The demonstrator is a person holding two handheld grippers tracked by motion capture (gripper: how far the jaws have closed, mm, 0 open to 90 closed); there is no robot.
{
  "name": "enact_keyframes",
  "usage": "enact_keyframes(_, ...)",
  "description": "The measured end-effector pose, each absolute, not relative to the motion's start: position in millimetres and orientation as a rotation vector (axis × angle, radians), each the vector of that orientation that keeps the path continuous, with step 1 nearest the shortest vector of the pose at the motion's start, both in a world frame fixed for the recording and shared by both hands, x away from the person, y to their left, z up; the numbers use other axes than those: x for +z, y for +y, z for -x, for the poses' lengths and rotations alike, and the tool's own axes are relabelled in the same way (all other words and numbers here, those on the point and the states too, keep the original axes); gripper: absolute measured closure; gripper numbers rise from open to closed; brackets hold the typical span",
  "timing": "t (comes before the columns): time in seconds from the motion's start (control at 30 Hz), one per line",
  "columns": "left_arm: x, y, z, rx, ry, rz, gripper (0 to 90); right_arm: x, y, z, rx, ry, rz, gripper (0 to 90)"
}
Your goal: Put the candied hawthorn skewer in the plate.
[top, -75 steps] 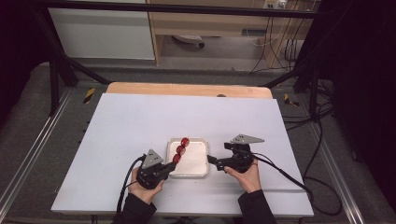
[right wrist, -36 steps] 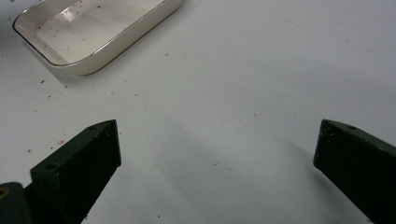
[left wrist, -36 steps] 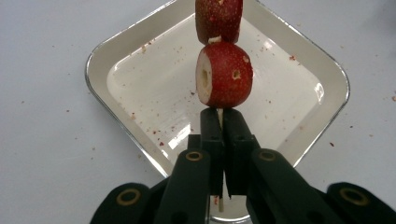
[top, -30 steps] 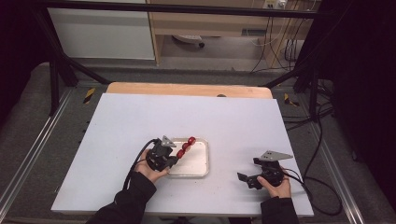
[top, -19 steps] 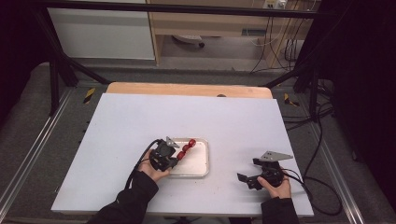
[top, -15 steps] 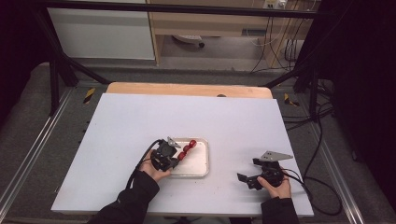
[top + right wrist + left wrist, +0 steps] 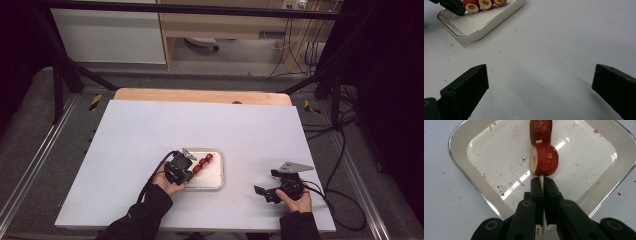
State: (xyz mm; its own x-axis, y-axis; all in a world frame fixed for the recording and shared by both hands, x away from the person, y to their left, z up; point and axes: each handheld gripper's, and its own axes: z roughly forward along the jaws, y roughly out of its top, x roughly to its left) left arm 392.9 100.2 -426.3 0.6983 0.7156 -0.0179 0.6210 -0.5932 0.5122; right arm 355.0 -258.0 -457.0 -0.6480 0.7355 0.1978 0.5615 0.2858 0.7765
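Observation:
A thin wooden skewer (image 7: pixel 542 181) carries red fruit pieces (image 7: pixel 544 160) over a white square tray (image 7: pixel 474 182). My left gripper (image 7: pixel 542 185) is shut on the bare stick just below the lowest fruit piece. From above, the left gripper (image 7: pixel 184 172) sits at the tray's (image 7: pixel 215 182) left edge, with the red fruit (image 7: pixel 202 163) pointing up and right. My right gripper (image 7: pixel 267 189) rests at the table's right front, jaws wide open with nothing between them (image 7: pixel 539 82). In the right gripper view the tray (image 7: pixel 481 27) and fruit (image 7: pixel 485 3) lie at the top left.
The white table (image 7: pixel 150 130) spreads wide around the tray, with small red crumbs scattered on it. A wooden strip (image 7: pixel 200 96) runs along the far edge. Cables (image 7: pixel 340 200) trail off the right side.
The left gripper with the skewer has shifted slightly, the fruit end swinging a little up and right over the tray. The right gripper has stayed put since a second ago.

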Motion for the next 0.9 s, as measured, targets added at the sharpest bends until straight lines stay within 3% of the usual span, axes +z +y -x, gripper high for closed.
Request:
enact_keyframes(0.17, -423, 108, -390, 0.269, 0.99, -2.382, 79.3, -457, -258, -355, 1.293, 2.353, -1.207, 1.3)
enact_keyframes(0.53, -411, 141, -377, 0.263, 0.857, -2.293, 43.6, -457, -257, -355, 1.295, 2.347, -1.214, 1.2)
enact_keyframes(0.9, -414, 191, -369, 0.243, 0.873, -2.233, 16.1, -458, -257, -355, 1.293, 2.35, -1.215, 1.0)
